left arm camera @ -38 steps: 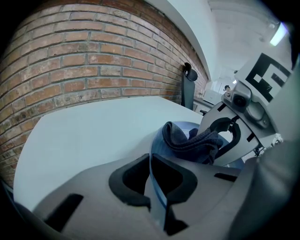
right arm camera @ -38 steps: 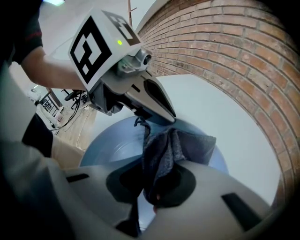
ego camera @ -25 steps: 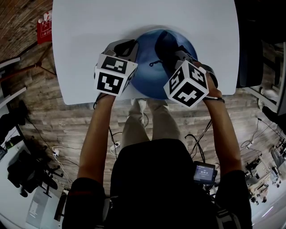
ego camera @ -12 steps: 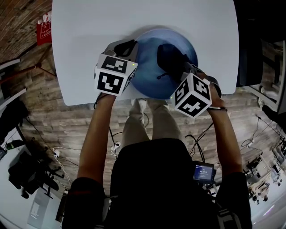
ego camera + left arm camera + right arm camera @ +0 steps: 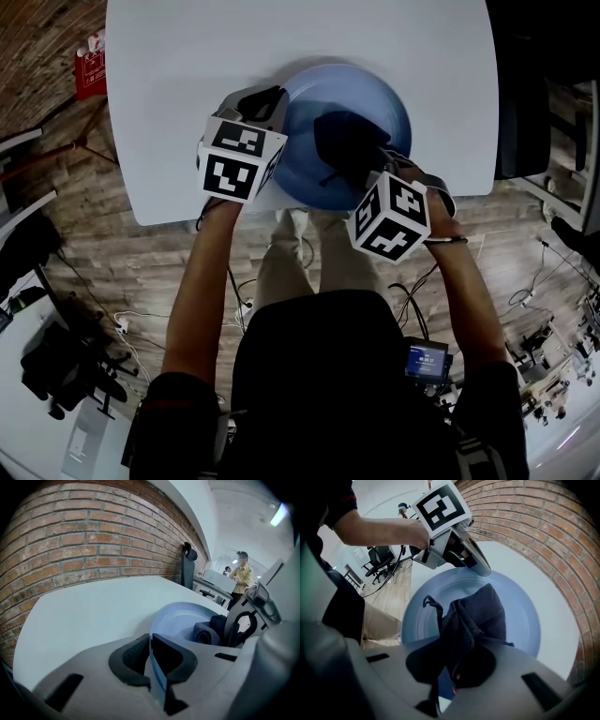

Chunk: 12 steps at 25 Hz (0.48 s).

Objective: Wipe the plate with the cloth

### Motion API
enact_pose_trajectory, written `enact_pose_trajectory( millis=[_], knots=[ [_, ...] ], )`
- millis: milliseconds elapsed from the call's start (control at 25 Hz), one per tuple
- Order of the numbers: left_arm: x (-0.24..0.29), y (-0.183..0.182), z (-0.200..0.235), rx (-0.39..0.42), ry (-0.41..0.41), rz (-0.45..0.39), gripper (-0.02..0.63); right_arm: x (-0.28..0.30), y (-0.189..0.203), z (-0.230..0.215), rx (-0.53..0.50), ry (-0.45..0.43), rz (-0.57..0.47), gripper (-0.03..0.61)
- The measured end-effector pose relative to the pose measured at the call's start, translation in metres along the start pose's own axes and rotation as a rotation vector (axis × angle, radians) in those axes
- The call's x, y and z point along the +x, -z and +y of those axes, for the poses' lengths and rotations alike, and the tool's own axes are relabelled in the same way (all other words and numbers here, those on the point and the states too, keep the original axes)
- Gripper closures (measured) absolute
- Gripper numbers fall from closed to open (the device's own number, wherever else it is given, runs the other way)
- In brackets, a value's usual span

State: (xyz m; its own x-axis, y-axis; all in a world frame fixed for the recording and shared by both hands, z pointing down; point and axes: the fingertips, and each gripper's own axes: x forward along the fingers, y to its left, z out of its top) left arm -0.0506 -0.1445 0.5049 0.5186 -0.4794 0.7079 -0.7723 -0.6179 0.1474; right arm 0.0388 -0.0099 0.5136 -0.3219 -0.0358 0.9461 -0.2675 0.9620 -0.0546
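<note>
A pale blue plate [image 5: 361,98] lies near the front edge of the white table [image 5: 187,75]. My left gripper [image 5: 272,103] is shut on the plate's left rim [image 5: 152,641], which runs between its dark pads. My right gripper [image 5: 370,159] is shut on a dark blue cloth [image 5: 347,141]. The bunched cloth [image 5: 473,616] presses on the plate's inner surface [image 5: 525,620], a loose thread trailing to its left. In the left gripper view the cloth [image 5: 208,630] sits at the plate's right side.
A brick wall [image 5: 70,541] stands behind the table. The wooden floor [image 5: 141,272] around the person's legs is strewn with cables. An office chair [image 5: 379,557] and people [image 5: 241,576] are far off. The table's near edge [image 5: 187,214] runs just below the plate.
My right gripper has dragged the cloth from the plate's right part toward its middle and left. The left gripper has stayed on the rim.
</note>
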Motion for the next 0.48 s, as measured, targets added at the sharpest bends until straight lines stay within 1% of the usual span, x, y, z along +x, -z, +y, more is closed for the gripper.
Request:
enact_pose_trajectory(
  millis=[480],
  knots=[
    [0.000, 0.000, -0.001, -0.010, -0.006, -0.007, 0.578, 0.007, -0.020, 0.027, -0.038, -0.060, -0.020, 0.537]
  ],
)
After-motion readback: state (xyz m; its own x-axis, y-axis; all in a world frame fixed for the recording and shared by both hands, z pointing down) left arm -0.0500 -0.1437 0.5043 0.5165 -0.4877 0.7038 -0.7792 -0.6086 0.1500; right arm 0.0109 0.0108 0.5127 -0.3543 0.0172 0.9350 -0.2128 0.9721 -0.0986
